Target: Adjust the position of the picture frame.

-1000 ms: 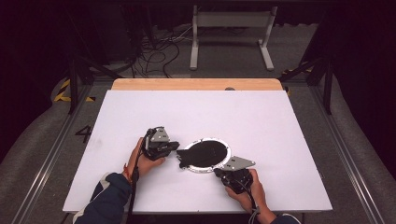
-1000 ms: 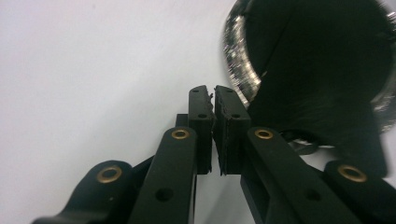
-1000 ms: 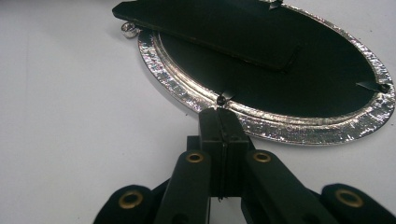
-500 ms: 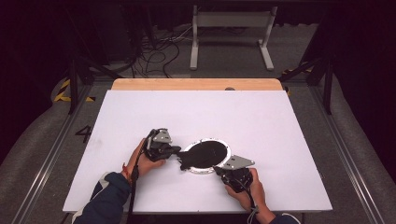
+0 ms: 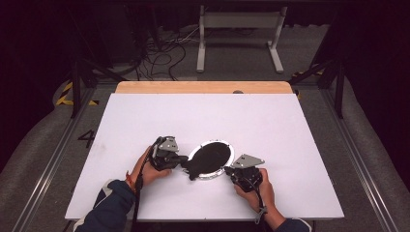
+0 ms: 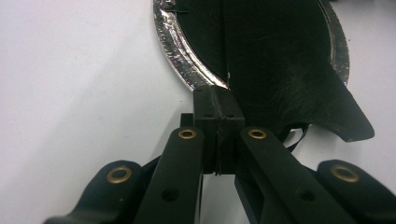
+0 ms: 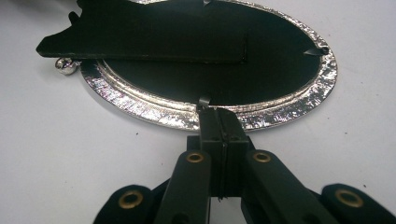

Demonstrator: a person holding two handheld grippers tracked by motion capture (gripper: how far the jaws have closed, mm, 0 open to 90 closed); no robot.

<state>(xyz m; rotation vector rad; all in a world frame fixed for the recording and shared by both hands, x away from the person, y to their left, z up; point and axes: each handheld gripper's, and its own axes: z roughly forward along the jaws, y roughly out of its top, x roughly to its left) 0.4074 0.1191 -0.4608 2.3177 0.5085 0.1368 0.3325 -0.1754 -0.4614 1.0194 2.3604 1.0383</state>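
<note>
Peeling black film off a foil-rimmed oval tray

Left tool (image 6: 218,100) clenched on the film's (image 6: 280,70) edge; right tool (image 7: 219,122) clenched on the tray's (image 7: 299,100) near rim, likely anchoring it.

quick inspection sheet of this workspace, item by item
surface: white table top, bare wooden strip at its far edge
job's things: oval foil-rimmed tray with a black sheet lying in it, one corner past the rim
clutter: small silver bead beside the tray
grippers: left gripper shut at the tray's edge; right gripper shut on the rim's tab
cables: tangle on the floor behind the table
surroundings: white stand, dark room
</note>
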